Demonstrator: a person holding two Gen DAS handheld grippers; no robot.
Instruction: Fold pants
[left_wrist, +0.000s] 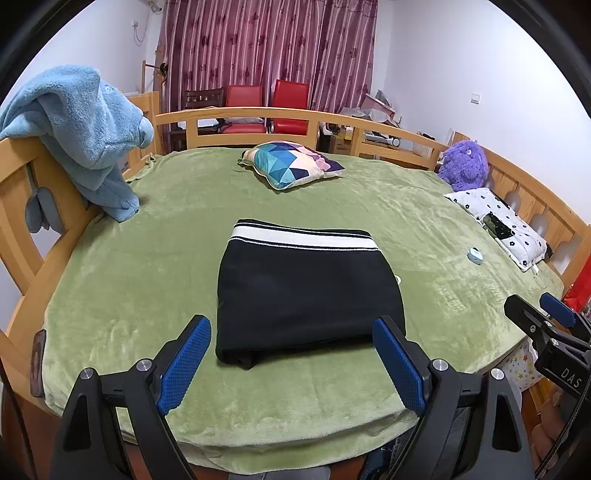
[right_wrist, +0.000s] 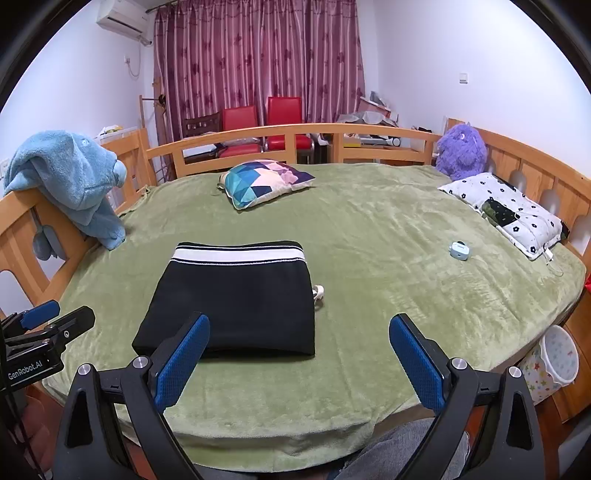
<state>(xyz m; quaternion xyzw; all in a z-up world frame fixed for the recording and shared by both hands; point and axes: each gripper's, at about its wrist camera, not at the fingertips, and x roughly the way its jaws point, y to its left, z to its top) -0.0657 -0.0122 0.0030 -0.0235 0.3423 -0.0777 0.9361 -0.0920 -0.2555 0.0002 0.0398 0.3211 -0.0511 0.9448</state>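
The black pants lie folded into a compact rectangle on the green bed cover, with the black and white waistband on the far side. They also show in the right wrist view. A white drawstring end pokes out at their right edge. My left gripper is open and empty, held just in front of the pants' near edge. My right gripper is open and empty, in front of the pants and slightly to their right. Neither gripper touches the pants.
A geometric cushion lies at the back of the bed. A blue plush blanket hangs on the left wooden rail. A purple plush toy, a flowered pillow and a small blue case are on the right.
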